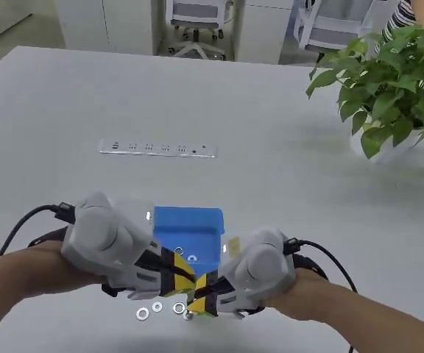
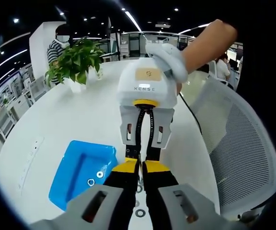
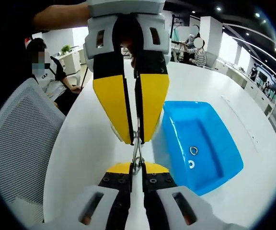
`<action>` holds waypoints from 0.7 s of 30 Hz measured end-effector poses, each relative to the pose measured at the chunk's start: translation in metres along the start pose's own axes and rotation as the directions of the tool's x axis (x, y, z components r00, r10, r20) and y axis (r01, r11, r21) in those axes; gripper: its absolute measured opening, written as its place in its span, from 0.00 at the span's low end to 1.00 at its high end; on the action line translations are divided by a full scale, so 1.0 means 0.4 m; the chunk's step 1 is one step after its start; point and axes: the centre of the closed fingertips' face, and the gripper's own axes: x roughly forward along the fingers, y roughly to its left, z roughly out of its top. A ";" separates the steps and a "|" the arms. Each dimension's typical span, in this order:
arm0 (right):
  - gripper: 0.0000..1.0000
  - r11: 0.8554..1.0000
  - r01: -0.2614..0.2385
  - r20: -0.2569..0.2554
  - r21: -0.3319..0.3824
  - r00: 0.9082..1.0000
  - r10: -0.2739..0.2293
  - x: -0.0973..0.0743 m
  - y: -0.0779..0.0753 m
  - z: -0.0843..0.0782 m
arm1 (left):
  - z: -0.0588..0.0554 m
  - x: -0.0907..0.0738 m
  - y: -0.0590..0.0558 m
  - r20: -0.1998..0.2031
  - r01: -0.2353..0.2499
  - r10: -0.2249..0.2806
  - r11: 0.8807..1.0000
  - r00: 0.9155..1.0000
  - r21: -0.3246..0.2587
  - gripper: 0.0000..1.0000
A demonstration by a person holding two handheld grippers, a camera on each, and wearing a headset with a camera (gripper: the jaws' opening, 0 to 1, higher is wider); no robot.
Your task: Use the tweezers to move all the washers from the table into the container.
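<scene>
The left gripper [image 1: 181, 279] and the right gripper [image 1: 199, 297] meet nose to nose low over the table [image 1: 271, 176]. In the right gripper view a thin metal pair of tweezers [image 3: 136, 149] runs between them. The right gripper's jaws are closed to a sliver on one end. The left gripper's yellow jaws, coming in from 12 o'clock in that view, are pinched nearly together on the other end. With both claws on such a slim tool, this looks like a re-grip or a hand-over, to set the tweezers firmly before picking. The tips are too small to tell whether they carry a washer.

In the head view, four loose washers [image 1: 157, 307] lie on the table at about 6 to 7 o'clock from the meeting jaws, just beside them. The blue container [image 1: 197, 220] sits close at 12 o'clock, so the carry is short. It has two washers inside [image 3: 192, 157].

Farther out at 12 o'clock lies a white power strip [image 1: 157, 148], and a potted plant [image 1: 396, 95] stands at 2 o'clock. Both are well apart from the work. Nothing blocks the path, though the gripper bodies crowd over the washers and partly hide them.
</scene>
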 end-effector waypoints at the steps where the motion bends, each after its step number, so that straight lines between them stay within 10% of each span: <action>1: 0.08 1.000 0.001 -0.002 0.000 1.000 -0.001 -0.001 -0.001 -0.001 | 0.002 -0.001 0.000 0.003 0.000 0.000 1.000 1.000 -0.003 0.09; 21: 0.08 1.000 0.019 0.029 -0.012 0.999 -0.019 -0.057 -0.001 0.036 | -0.014 -0.058 -0.003 0.040 -0.050 0.057 0.988 0.998 -0.146 0.45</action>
